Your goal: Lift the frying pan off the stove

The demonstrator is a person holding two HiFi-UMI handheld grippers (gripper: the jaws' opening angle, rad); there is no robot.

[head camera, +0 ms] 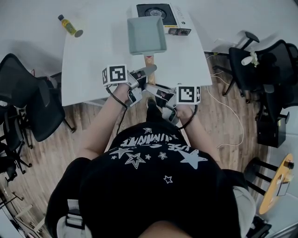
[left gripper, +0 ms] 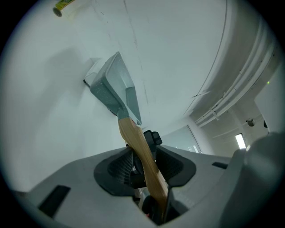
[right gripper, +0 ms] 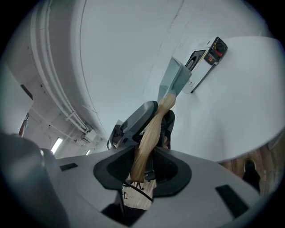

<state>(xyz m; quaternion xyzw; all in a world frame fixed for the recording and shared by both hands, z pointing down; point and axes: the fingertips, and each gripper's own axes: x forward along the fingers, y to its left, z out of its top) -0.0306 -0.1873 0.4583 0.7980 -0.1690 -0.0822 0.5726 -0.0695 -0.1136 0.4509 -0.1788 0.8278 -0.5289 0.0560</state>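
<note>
The left tool [head camera: 147, 71] and the right tool [head camera: 151, 88] both clamp the wooden handle [head camera: 149, 61] from opposite sides, probably to share the weight, so the frying pan [head camera: 146, 35] hangs at upper centre, above the table [head camera: 91, 69] and just in front of the stove [head camera: 163, 13].

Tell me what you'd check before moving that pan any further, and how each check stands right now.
1. Left gripper closed on the wooden handle: ok.
2. Right gripper closed on the same handle: ok.
3. Frying pan off the burner of the stove: ok, the burner shows bare behind it.
4. Pan empty: ok, nothing seen inside.
5. Bottle out of the way: ok, it is at the far left corner of the table.
6. Pan held level: cannot tell.
</note>
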